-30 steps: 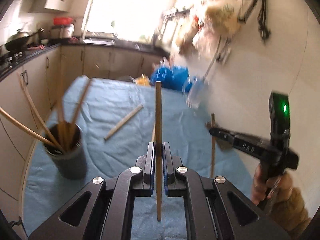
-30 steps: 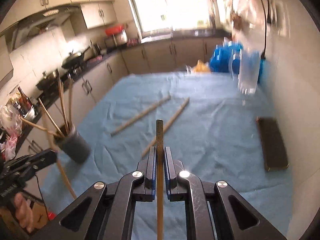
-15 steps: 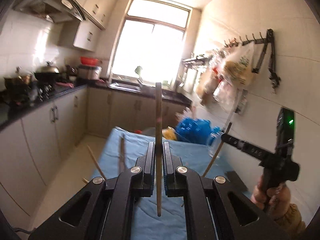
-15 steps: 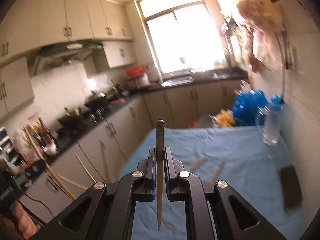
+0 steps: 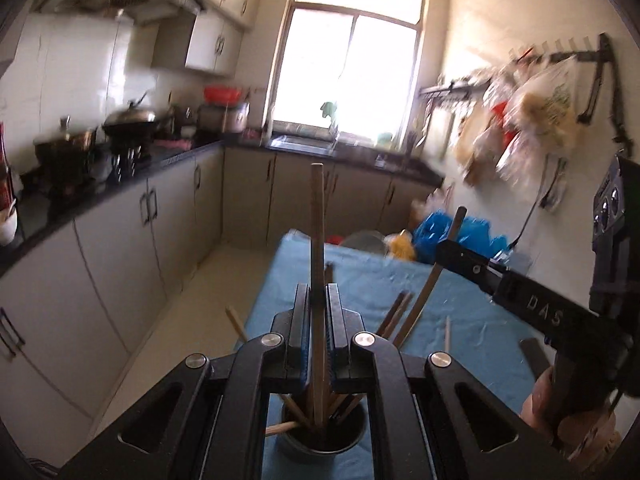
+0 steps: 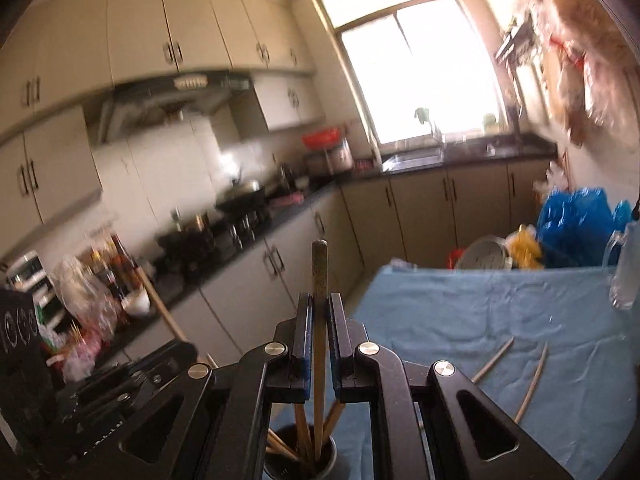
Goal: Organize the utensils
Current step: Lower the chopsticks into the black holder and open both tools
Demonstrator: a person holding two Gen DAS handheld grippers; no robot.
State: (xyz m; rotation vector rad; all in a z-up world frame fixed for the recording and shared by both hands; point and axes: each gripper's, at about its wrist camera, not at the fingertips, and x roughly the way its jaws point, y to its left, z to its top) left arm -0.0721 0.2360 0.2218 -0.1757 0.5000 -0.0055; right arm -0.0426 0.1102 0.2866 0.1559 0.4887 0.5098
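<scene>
Both my hand-held grippers now up over dark holder cup [image 5: 322,438], a second ago out over blue-clothed counter [image 5: 360,280]. Left hand-held gripper [image 5: 318,322] clenched on upright chopstick [image 5: 317,240]; right hand-held gripper [image 6: 319,330] clenched on second chopstick [image 6: 319,280]. Lower ends now at cup mouth among sticks already inside. Judgement: drop-in next. Two loose chopsticks [image 6: 516,364] left on counter, right side.

Holder [image 6: 300,458] with chopsticks at the table's [image 6: 480,304] near-left corner; two loose chopsticks [image 6: 516,368] right
</scene>
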